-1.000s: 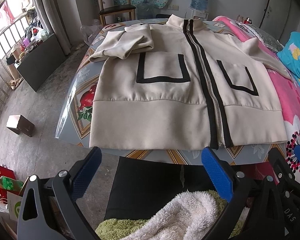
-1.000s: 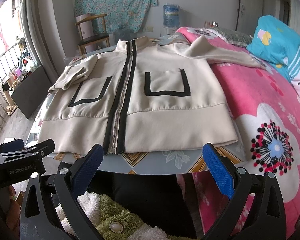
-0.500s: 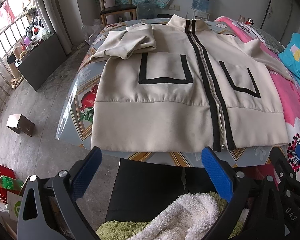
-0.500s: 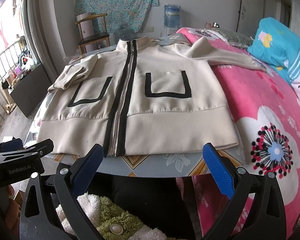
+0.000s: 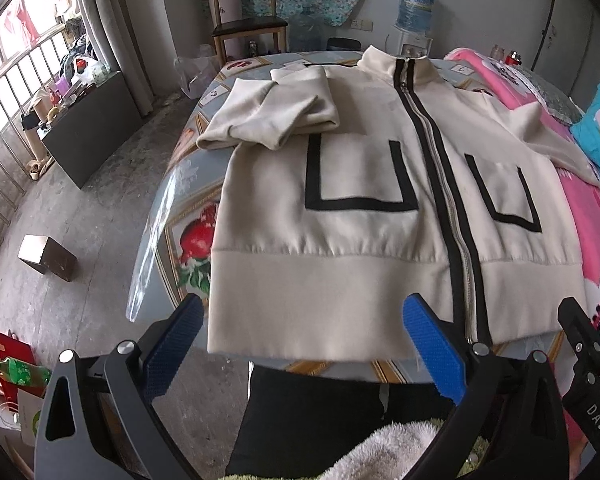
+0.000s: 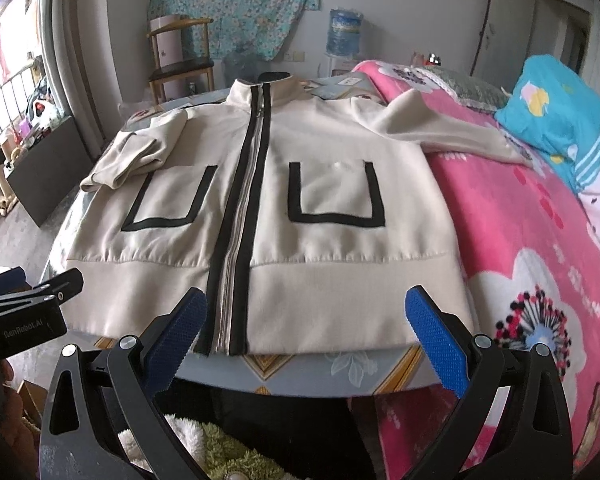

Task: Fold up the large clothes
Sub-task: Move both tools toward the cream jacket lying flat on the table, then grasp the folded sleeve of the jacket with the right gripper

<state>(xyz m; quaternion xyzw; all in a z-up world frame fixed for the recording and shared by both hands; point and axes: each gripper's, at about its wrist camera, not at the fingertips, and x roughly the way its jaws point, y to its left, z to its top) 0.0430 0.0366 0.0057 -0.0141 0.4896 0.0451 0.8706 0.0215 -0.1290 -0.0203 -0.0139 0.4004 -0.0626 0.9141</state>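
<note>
A cream zip jacket [image 5: 364, 208] with black trim and two black-edged pockets lies face up on a table, hem towards me. It also shows in the right wrist view [image 6: 276, 200]. Its left sleeve [image 5: 272, 120] is folded across the chest. Its right sleeve [image 6: 440, 128] stretches out onto the pink bed. My left gripper [image 5: 304, 344] is open and empty, at the hem's left part. My right gripper [image 6: 304, 336] is open and empty, at the hem near the zip.
The table [image 5: 188, 208] has a patterned cloth under clear plastic. A pink flowered bed [image 6: 540, 264] abuts its right side, with a blue pillow [image 6: 560, 120]. A wooden chair [image 5: 246, 20] and a water bottle [image 5: 414, 6] stand behind. A small box [image 5: 46, 258] lies on the floor.
Both grippers have moved forward towards the jacket's hem, which now fills more of each view. The jacket has not moved. Both grippers remain open.
</note>
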